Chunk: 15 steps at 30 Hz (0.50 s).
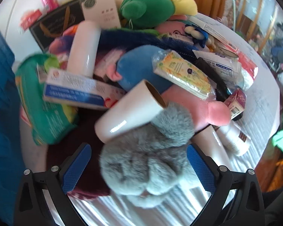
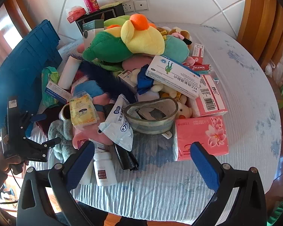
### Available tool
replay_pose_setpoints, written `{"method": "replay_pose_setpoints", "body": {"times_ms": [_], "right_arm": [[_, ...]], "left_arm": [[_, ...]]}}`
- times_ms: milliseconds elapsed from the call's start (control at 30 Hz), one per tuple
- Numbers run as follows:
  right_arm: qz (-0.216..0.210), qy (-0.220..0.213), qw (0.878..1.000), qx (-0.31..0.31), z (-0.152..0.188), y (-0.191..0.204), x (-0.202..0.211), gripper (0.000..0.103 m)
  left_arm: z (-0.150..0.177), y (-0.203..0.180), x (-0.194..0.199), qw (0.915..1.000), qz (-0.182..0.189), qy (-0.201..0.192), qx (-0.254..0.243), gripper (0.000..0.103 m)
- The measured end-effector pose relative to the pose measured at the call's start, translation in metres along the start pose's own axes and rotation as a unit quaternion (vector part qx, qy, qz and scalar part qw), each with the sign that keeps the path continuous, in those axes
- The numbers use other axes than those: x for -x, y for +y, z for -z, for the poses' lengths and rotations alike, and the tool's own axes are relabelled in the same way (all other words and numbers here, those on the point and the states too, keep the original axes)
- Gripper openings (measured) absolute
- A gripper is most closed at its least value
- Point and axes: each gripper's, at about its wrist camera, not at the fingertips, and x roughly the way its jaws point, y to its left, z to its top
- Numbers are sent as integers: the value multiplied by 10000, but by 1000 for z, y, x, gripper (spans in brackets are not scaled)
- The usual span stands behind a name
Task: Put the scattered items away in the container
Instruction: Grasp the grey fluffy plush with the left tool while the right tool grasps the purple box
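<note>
Left wrist close over the grey plush [image 1: 147,162], right wrist farther back, both facing the same pile

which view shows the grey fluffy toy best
The left wrist view: the grey fluffy toy fills the foreground between the open fingers of the left gripper, though slightly blurred. The right wrist view shows it only small at the pile's left edge, partly hidden by the left gripper.

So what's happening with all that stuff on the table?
Someone is tidying a big pile of toys, boxes and packets using two hand-held grippers. The left gripper is open around a grey fluffy toy at the pile's edge, not yet squeezing it. The right gripper hangs open and holds nothing. The blue bin waits beside the pile.
</note>
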Motion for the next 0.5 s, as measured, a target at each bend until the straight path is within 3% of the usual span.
{"method": "replay_pose_setpoints", "body": {"times_ms": [200, 400, 500], "right_arm": [[18, 84, 10000, -29, 8, 0, -6, 103], [54, 225, 9997, -60, 16, -5, -13, 103], [83, 293, 9995, -70, 20, -7, -17, 103]], "left_arm": [[18, 0, -34, 9964, -14, 450, 725, 102], [18, 9, -56, 9900, 99, 451, 1335, 102], [14, 9, -65, 9891, -27, 425, 1410, 102]]}}
